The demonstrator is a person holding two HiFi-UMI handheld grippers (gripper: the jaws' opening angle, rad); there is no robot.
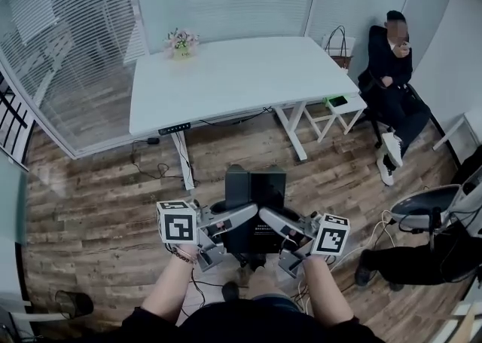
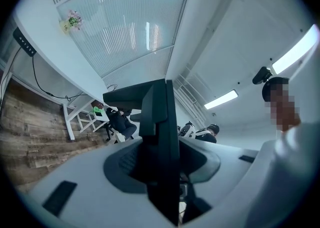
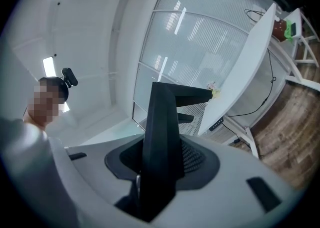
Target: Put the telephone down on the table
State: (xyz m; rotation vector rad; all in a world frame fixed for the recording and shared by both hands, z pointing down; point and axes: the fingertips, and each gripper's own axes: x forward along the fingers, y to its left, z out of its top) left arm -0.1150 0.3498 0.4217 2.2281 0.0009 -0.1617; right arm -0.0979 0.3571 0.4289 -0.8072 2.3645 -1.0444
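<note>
Telephone [image 1: 256, 187] edge-on btwn jaws, gripped by L gripper [image 1: 242, 215] & R gripper [image 1: 273, 221], opposite sides.

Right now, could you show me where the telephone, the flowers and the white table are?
telephone [image 1: 256, 187]: head view, upper part of its black body.
flowers [image 1: 181, 40]: head view, on the blooms.
table [image 1: 241, 78]: head view, bare middle of its white top.

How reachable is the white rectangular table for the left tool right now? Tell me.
Probably not from here. The left tool, gripping the black boxy telephone with the right tool, hangs over wooden floor short of the white rectangular table. Nothing blocks the way; a step forward should do.
</note>
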